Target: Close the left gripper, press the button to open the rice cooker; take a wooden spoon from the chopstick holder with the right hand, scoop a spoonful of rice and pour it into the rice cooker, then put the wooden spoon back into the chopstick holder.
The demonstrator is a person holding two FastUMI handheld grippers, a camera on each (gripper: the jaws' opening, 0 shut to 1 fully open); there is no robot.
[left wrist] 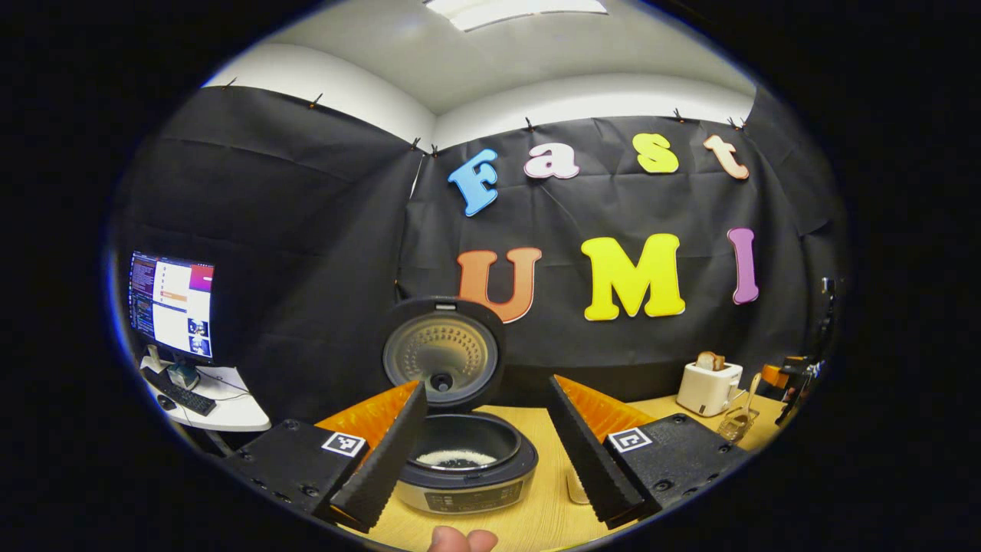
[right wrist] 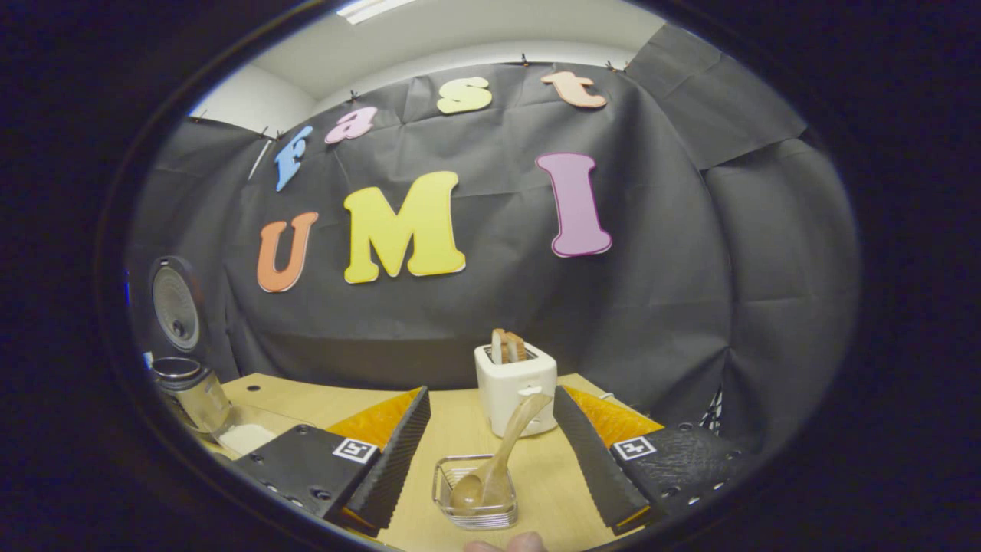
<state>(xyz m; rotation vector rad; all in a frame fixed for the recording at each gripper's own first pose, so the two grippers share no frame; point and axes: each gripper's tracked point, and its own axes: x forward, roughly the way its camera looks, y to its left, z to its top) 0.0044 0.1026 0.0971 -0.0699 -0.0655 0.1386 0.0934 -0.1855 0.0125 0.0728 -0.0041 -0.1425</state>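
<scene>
While both grippers' fingers stand apart, the round rice cooker [left wrist: 466,460] sits lid-up on the pale wood-grain desk [left wrist: 536,514], white rice inside; a smooth wooden spoon [right wrist: 494,468] leans in the clear chopstick holder [right wrist: 475,494].

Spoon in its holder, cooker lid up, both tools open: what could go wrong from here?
1. The spoon leans loosely in the light clear holder. A bump from the right tool might tip or slide the holder.
2. The toaster stands just behind the spoon's handle. A careless reach could knock it.
3. The cooker lid stands upright with rice already in the pot. The open left tool hovers close and could nudge the lid.
</scene>
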